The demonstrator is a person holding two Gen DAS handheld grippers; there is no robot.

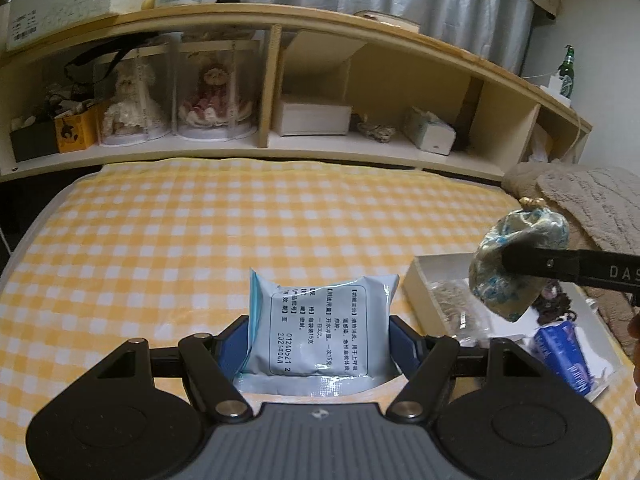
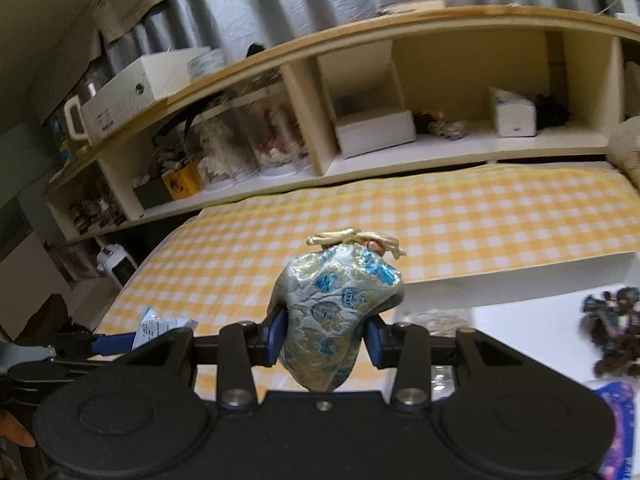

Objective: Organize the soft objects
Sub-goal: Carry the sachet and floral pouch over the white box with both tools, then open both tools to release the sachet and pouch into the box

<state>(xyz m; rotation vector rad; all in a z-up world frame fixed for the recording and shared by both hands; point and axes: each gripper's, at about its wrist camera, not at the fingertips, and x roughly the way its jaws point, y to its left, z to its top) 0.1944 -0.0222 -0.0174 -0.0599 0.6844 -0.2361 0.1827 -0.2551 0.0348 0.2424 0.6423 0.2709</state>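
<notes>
My left gripper point(image 1: 320, 340) is shut on a pale blue foil packet point(image 1: 320, 320) with black printed text, held above the yellow checked bed sheet point(image 1: 200, 232). My right gripper point(image 2: 325, 336) is shut on a silver-blue brocade drawstring pouch point(image 2: 336, 308) with a gold cord on top. In the left wrist view the pouch point(image 1: 516, 256) hangs in the right gripper's black fingers point(image 1: 560, 266) above a white tray point(image 1: 420, 280) at the right. The left gripper with its packet point(image 2: 160, 326) shows at the lower left of the right wrist view.
The white tray point(image 2: 520, 276) holds a clear bag of small bits point(image 1: 456, 304), a dark beaded item point(image 2: 612, 328) and a blue packet point(image 1: 564, 356). A wooden headboard shelf point(image 1: 360, 148) with dolls, boxes and tissues runs behind the bed. A beige blanket point(image 1: 592, 200) lies at the right.
</notes>
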